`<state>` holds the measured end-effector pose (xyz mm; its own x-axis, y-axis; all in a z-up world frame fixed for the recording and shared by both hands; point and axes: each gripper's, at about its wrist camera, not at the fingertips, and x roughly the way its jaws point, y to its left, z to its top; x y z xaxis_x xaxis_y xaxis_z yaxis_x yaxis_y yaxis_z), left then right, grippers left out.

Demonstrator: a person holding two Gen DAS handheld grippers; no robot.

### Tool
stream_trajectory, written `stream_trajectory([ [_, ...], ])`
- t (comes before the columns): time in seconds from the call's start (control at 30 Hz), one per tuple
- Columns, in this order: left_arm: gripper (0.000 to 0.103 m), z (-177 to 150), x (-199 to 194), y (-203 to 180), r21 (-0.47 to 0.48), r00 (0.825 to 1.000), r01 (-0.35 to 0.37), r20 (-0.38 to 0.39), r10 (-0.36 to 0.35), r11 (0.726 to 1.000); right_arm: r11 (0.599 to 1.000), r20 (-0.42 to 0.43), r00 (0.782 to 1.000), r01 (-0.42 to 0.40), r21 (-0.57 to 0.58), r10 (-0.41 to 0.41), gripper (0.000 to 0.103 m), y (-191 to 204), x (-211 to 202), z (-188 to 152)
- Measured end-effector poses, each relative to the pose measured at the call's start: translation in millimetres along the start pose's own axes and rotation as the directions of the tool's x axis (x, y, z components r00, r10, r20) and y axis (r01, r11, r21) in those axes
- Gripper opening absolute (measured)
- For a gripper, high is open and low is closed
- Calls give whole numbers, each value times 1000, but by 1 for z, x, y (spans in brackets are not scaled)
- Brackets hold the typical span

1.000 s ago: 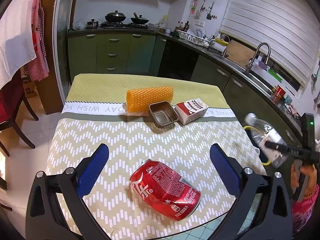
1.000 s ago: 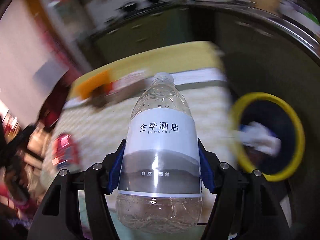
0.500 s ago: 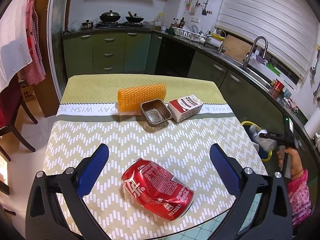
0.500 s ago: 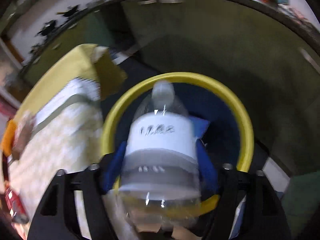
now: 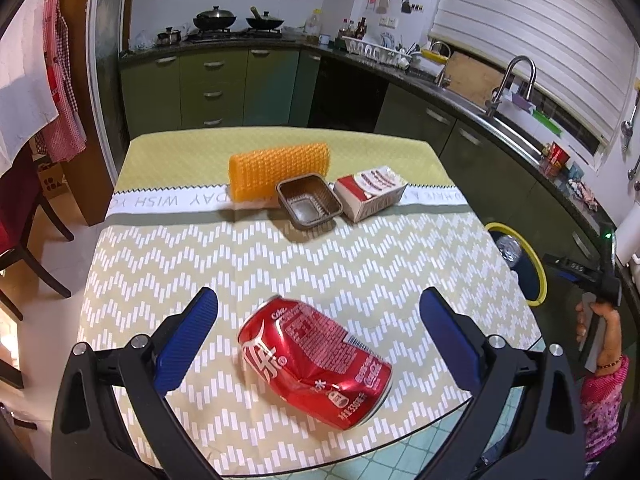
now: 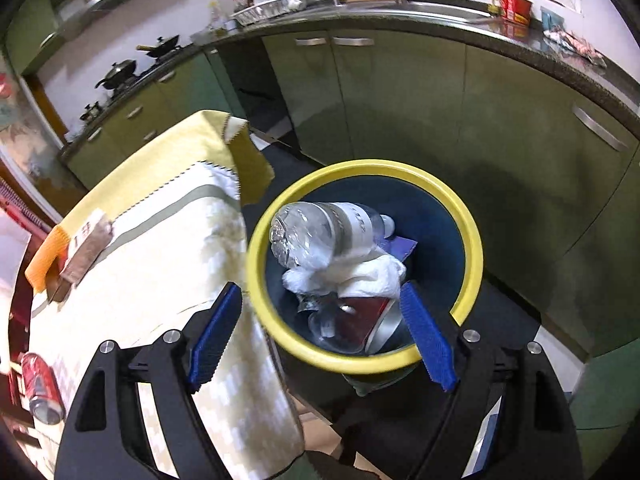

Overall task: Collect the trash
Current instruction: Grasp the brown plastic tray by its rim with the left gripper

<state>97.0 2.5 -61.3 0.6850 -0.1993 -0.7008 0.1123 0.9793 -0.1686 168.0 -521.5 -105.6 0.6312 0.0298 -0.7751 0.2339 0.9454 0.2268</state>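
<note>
One bottle (image 6: 320,236) in bin (image 6: 472,240), beyond open right tool (image 6: 320,332)

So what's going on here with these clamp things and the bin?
A person is clearing trash off a table. The right gripper, its jaws just opened, hangs empty over the yellow-rimmed bin, where the plastic bottle lies on crumpled paper. The left gripper is open around a dented red can, not gripping it.
</note>
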Motion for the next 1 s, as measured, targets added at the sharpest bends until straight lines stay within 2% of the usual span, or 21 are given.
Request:
stream_trajectory([
  [0.2,96,-1,5,-4,6,1000,2,-22,-2,1000,998,16,999,-45,-51,45,80,19,-10,-6],
  [0.3,96,13,14,-12,62,1000,4,-30,-2,998,995,29,998,-59,-76,61,80,30,-16,-6],
  [0.47,96,54,52,-14,98,992,24,-123,-12,995,993,38,996,-72,-98,76,80,37,-25,-8],
  [0.63,96,87,99,-4,64,976,13,-218,1,998,990,39,995,-87,-108,92,80,40,-27,-9],
  [0.73,86,93,126,0,18,959,17,-285,-11,1000,988,39,994,-101,-115,106,80,43,-27,-11],
  [0.9,76,96,160,9,-29,936,-53,-349,40,998,984,33,992,-116,-132,121,80,47,-24,-14],
  [1.0,66,97,173,12,-28,924,-82,-376,65,996,983,32,991,-121,-139,127,80,47,-24,-15],
])
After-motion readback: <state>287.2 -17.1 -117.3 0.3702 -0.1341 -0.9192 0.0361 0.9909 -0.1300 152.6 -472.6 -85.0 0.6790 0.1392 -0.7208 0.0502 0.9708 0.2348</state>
